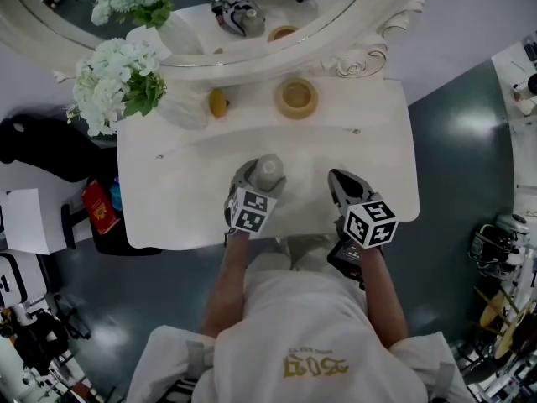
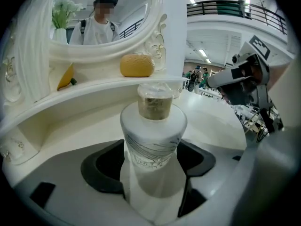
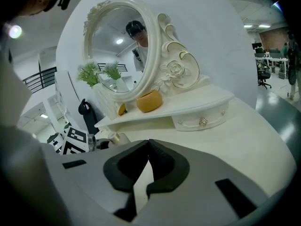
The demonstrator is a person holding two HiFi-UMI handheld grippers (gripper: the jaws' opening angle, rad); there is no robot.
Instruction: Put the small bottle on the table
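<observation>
Bottle (image 2: 153, 135) in left tool (image 2: 151, 164), maybe touching table (image 1: 168, 191)

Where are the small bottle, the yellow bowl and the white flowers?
small bottle (image 2: 151, 142), left gripper view, on its frosted body.
yellow bowl (image 1: 296, 97), head view, on its inside.
white flowers (image 1: 105, 75), head view, on the blossoms.

White table (image 1: 172, 196), yellow bowl (image 1: 296, 97), flower vase (image 1: 183, 107)
</observation>
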